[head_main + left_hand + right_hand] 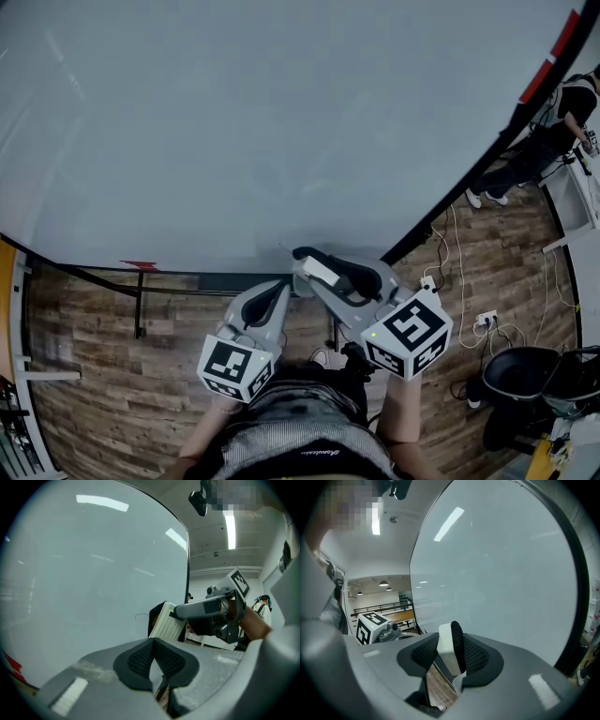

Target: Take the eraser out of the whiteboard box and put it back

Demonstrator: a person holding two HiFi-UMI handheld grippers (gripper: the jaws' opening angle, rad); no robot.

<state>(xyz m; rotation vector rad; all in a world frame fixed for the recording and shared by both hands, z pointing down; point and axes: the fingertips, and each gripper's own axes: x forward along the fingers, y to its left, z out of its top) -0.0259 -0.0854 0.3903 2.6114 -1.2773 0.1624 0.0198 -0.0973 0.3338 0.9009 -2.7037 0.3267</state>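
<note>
Before the whiteboard (234,122), right gripper (314,267) pinches the eraser (450,651) by its sides, felt boardward, probably ready for return; left gripper (154,660), jaws pressed together, hangs empty alongside.

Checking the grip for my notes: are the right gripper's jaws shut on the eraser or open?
Shut on it. The right gripper view shows the eraser pinched between both pads of the right gripper.

No words or numbers can be read here; the white script on the person's waistband (309,453), bottom centre, is too small.
</note>
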